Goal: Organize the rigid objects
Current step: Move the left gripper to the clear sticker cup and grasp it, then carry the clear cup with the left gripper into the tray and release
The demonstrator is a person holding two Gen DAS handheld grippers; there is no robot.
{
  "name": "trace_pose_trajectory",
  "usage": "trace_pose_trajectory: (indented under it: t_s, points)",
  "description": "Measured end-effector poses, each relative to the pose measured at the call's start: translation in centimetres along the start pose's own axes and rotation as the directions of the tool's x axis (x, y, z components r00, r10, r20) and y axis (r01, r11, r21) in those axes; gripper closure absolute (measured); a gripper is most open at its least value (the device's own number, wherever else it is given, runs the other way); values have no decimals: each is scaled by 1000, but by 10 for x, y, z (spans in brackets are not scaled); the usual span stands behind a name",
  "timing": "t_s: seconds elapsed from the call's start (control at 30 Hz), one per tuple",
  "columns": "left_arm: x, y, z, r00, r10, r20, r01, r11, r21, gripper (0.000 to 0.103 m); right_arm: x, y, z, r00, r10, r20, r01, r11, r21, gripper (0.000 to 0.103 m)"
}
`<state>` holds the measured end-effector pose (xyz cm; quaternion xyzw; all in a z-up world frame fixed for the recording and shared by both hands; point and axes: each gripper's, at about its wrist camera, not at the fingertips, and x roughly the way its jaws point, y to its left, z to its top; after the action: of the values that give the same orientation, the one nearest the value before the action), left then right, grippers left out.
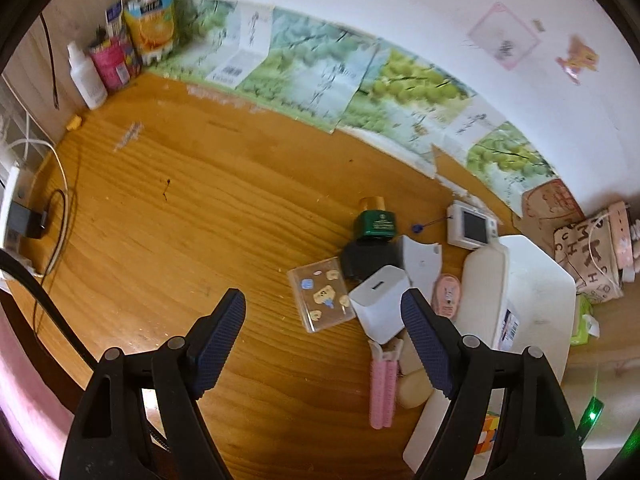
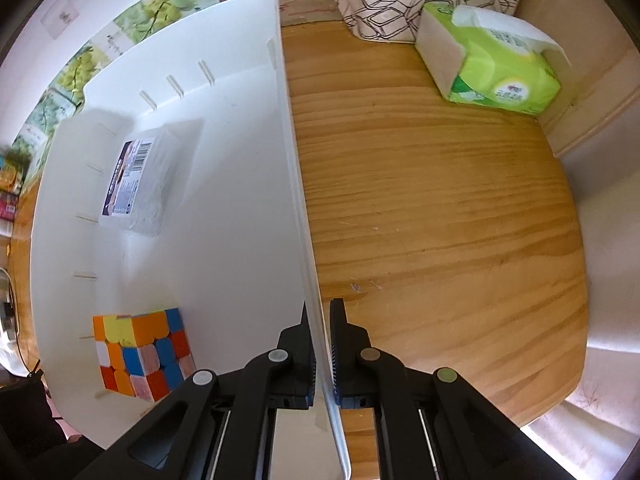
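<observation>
Clamping the white bin's wall (image 2: 298, 184), the right tool (image 2: 322, 344) is steadying it; the left tool (image 1: 324, 332), jaws spread and empty, is hovering beside the white charger (image 1: 380, 302) among clutter on the bench (image 1: 180, 200).

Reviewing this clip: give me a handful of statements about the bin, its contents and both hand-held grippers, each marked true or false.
1. The right hand-held gripper is clamped on the white bin's wall. True.
2. The left hand-held gripper holds the white charger block. False: its jaws stand open, with nothing between them.
3. A puzzle cube sits inside the bin. True.
4. The bin holds only the cube. False: a wrapped barcoded pack also lies in it.
5. The green tissue pack is in the bin. False: it lies outside, on the table.
</observation>
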<state>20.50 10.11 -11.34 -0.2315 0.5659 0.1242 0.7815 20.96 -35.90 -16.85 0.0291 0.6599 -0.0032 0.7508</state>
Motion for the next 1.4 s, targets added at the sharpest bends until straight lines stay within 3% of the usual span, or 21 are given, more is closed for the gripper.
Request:
trace_pose_trajectory:
  t_s: [0.27, 0.67, 0.83, 0.93, 1.13, 1.23, 1.4]
  points:
    - [42, 16, 12, 991, -45, -127, 36, 997, -69, 21, 0, 4, 1, 1000, -15, -6, 16, 999, 45, 95]
    - [98, 23, 17, 953, -80, -292, 40, 989, -142, 22, 2, 3, 3, 998, -54, -12, 55, 994, 92, 92]
    - [109, 23, 19, 942, -79, -325, 34, 989, -140, 23, 1, 2, 3, 998, -62, -16, 63, 993, 103, 91]
    - [113, 20, 19, 937, -73, -342, 27, 990, -136, 33, 1, 2, 3, 998, -64, -16, 65, 992, 107, 91]
    - [118, 22, 19, 930, -99, -354, 43, 986, -163, 40, 1, 2, 3, 997, -70, -16, 71, 991, 112, 90]
    - [119, 20, 21, 930, -98, -354, 41, 985, -165, 46, 1, 2, 2, 998, -66, -13, 67, 991, 116, 90]
    - [121, 17, 23, 932, -91, -350, 35, 986, -164, 46, 1, -1, 2, 998, -63, -10, 64, 991, 117, 90]
